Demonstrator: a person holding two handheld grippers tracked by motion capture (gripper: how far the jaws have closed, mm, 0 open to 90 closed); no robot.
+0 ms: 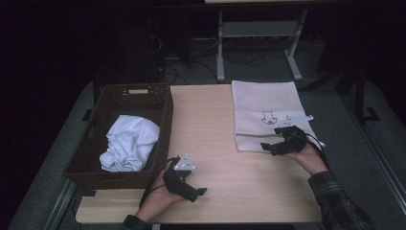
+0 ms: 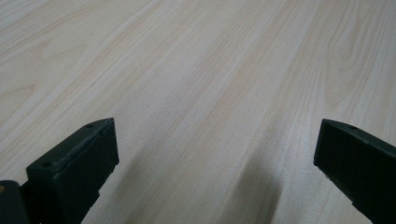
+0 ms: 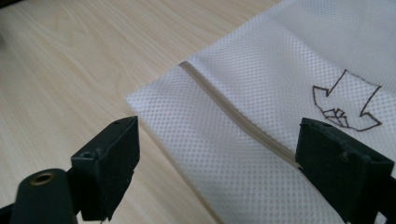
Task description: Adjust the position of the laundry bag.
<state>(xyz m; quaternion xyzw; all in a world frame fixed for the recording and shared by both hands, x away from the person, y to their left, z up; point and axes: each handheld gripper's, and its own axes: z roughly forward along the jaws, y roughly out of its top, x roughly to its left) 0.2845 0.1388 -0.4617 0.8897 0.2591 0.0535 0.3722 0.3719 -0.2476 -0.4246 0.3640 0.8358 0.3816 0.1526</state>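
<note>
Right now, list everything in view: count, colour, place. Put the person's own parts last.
table: one, pale wood, centre.
basket: one, dark brown wicker, table's left end.
cloth: one, white, crumpled inside the basket.
mesh bag: one, white with a beige zip and a drawn arrow, flat on the table's right side.
frame: one, grey metal, on the floor beyond the table.
left tool: one, black, open, over bare wood near the basket.
right tool: one, black, open, at the bag's near edge.
sleeve: one, plaid, bottom right.

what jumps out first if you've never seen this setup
A crumpled white cloth glows inside the dark wicker basket at the table's left. At the right lies a flat white mesh bag with a drawn arrow; the open right gripper hovers at its near edge.
</note>
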